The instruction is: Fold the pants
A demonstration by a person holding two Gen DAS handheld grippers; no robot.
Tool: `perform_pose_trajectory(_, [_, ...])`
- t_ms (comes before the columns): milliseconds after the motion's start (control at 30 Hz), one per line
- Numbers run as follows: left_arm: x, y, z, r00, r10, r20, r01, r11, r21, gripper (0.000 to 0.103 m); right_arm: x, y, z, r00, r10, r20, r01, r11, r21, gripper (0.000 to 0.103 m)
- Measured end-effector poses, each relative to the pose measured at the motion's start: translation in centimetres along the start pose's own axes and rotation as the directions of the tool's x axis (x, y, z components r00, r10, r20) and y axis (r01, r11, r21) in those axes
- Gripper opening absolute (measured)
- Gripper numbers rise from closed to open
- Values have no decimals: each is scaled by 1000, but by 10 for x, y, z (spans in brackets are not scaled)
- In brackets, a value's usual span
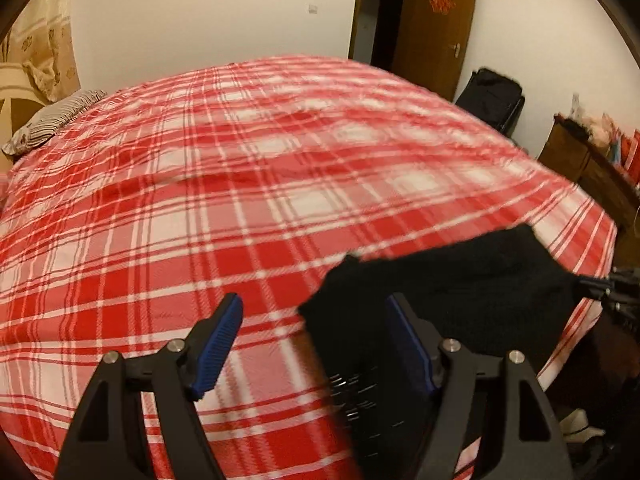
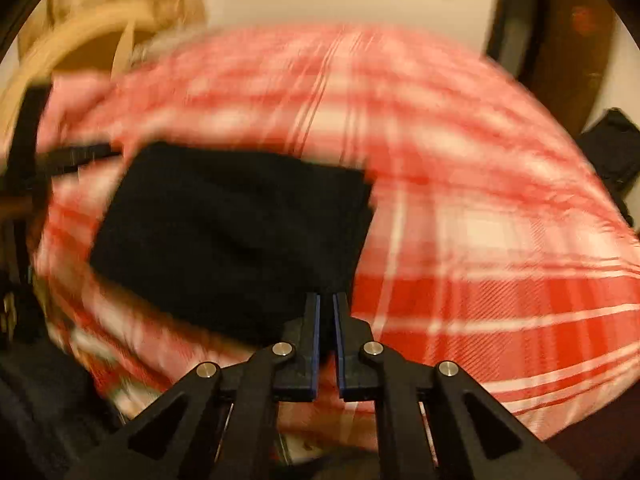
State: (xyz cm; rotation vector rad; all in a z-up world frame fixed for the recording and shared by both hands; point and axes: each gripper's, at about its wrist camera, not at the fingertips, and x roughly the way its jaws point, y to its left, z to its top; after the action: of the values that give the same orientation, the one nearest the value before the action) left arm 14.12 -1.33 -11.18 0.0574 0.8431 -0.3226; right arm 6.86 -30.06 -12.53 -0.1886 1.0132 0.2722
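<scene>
Your pants (image 2: 236, 232) lie as a dark folded block on the near edge of the bed (image 1: 248, 184), over the red plaid cover, toward the right side in the left wrist view. They look soft and limp, likely fairly light with several layers stacked, so expect them to sag and slide apart unless you pinch through every layer at a corner or along a folded edge.

Your right tool (image 2: 327, 300) is clenched nearly shut on the near edge of the cloth; the dark fabric seems to run between the blue pads. Your left tool (image 1: 316, 312) is released, its pads spread wide, one over bare plaid, the other over the left edge of the pants.

The right wrist view, though blurred, shows the whole block and its squared far corners. The left wrist view is sharper and shows what the other misses: a striped pillow (image 1: 52, 120) far left, the open door (image 1: 436, 24), and the right tool at the cloth's right corner.
</scene>
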Motion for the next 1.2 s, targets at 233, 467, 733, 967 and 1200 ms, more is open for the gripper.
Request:
perform_pose_trajectory(233, [19,-12,-26,997,68,-45,-61,987,148,76,-20,-13,11,998,-24,64,21,999,48,38])
perform_pose_trajectory(467, [16,-21,-19,997,78,-16,-75,984,162,80,-19,16,52,957,164,238,-171,985,9,39])
perform_pose_trajectory(733, [32,-27,-14,995,93,-36,-87,985,149,94,52,-8,62,989,67,129,-84,987,134,45])
perform_pose_trajectory(967, [26,-28,-16,995,90,-37,-85,987,134,94,14,-5,48,980,40,196,-66,989,129,49])
perform_pose_trajectory(1200, [12,-40,-25,998,48,-34,-42,986,158,96,-1,12,14,986,39,161,-50,997,65,50])
